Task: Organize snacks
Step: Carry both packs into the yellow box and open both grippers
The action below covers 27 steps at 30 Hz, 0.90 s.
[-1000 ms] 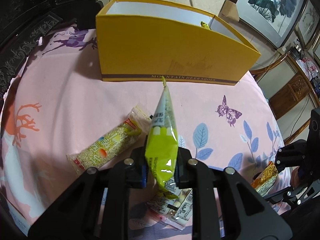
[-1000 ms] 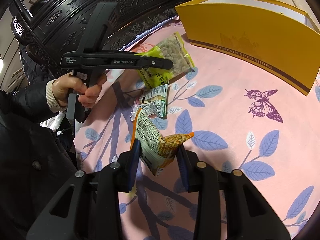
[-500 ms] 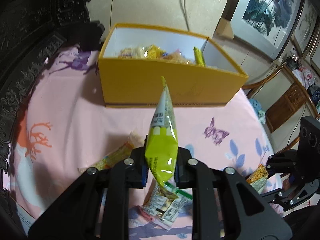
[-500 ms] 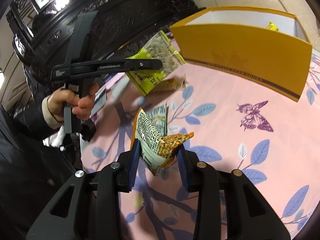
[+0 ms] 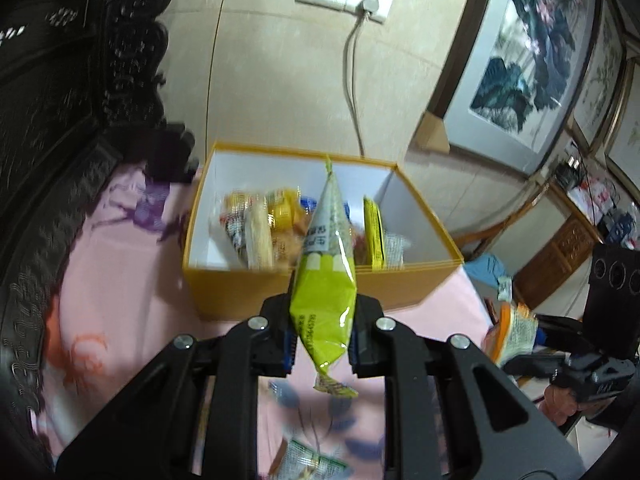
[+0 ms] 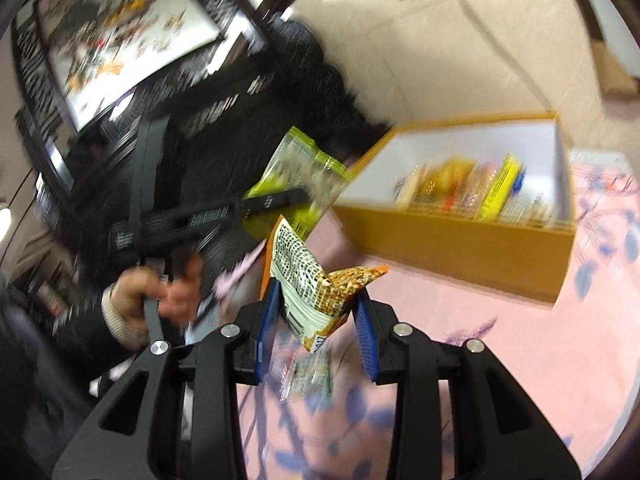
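Observation:
My left gripper (image 5: 322, 340) is shut on a yellow-green snack bag (image 5: 324, 280) and holds it upright in the air, in front of the open yellow box (image 5: 240, 292). The box holds several snack packets (image 5: 272, 228). My right gripper (image 6: 316, 320) is shut on an orange and white snack packet (image 6: 308, 276), raised above the pink tablecloth. The box also shows in the right wrist view (image 6: 460, 248), ahead and to the right. The left gripper with its green bag (image 6: 304, 176) shows there at upper left. The right gripper's orange packet shows in the left wrist view (image 5: 512, 336) at far right.
A small snack packet (image 6: 308, 376) lies on the pink floral tablecloth (image 6: 500, 344) below the right gripper. Another packet (image 5: 308, 460) lies at the bottom of the left wrist view. Dark carved furniture (image 5: 60, 100) stands at left. A wall socket with a cable (image 5: 352, 60) is behind the box.
Both grippers have risen with their packets and tilted up, toward the box. The box's inside and its snacks have come into view.

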Motion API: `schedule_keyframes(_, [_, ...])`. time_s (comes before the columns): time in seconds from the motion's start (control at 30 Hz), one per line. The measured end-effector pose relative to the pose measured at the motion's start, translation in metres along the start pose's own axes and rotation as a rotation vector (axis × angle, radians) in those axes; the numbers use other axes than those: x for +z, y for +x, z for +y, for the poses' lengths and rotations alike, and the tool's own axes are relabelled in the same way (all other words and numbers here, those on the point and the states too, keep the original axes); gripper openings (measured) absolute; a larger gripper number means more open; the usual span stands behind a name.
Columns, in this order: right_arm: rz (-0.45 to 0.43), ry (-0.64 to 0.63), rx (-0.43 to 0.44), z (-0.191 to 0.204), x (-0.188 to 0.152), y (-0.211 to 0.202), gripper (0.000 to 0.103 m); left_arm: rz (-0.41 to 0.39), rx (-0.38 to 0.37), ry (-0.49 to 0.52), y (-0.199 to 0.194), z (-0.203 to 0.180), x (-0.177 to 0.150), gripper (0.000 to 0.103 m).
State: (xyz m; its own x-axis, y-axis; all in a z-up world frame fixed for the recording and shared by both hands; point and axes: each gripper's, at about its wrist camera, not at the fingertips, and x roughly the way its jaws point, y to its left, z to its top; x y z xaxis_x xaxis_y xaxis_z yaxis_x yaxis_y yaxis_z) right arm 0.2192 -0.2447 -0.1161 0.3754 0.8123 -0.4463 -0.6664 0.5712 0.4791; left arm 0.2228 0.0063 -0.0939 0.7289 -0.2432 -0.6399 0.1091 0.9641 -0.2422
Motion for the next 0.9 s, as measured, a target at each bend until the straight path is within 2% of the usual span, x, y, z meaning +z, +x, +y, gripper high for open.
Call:
schedule_keyframes(0.2, [-0.106, 0.035, -0.240, -0.030, 0.061, 0.018, 0.036, -0.020, 0.058, -0.011, 0.031, 0.000, 0.047, 0.019])
schedule_keyframes(0.43, [-0.119, 0.085, -0.380, -0.063, 0.105, 0.045, 0.036, -0.020, 0.107, 0.002, 0.066, -0.001, 0.088, 0.019])
schedule_keyframes(0.7, [-0.088, 0.134, -0.479, -0.084, 0.127, 0.075, 0.037, 0.031, 0.177, 0.010, 0.103, 0.002, 0.107, 0.019])
schedule_keyframes(0.73, [-0.084, 0.133, -0.492, -0.084, 0.129, 0.079, 0.038, 0.040, 0.196, 0.004, 0.107, 0.003, 0.107, 0.025])
schedule_keyframes(0.77, [-0.075, 0.130, -0.504, -0.085, 0.130, 0.083, 0.038, 0.043, 0.222, -0.002, 0.110, 0.004, 0.107, 0.037])
schedule_keyframes(0.8, [-0.057, 0.126, -0.524, -0.087, 0.132, 0.089, 0.041, 0.042, 0.258, -0.009, 0.111, 0.004, 0.108, 0.080])
schedule_keyframes(0.83, [-0.038, 0.128, -0.550, -0.087, 0.134, 0.092, 0.062, 0.025, 0.306, -0.015, 0.110, 0.004, 0.108, 0.101])
schedule_keyframes(0.87, [-0.018, 0.139, -0.589, -0.088, 0.134, 0.095, 0.072, -0.001, 0.336, -0.013, 0.106, 0.003, 0.108, 0.101])
schedule_keyframes(0.9, [-0.015, 0.160, -0.624, -0.088, 0.134, 0.094, 0.090, -0.021, 0.345, -0.002, 0.101, 0.002, 0.108, 0.101])
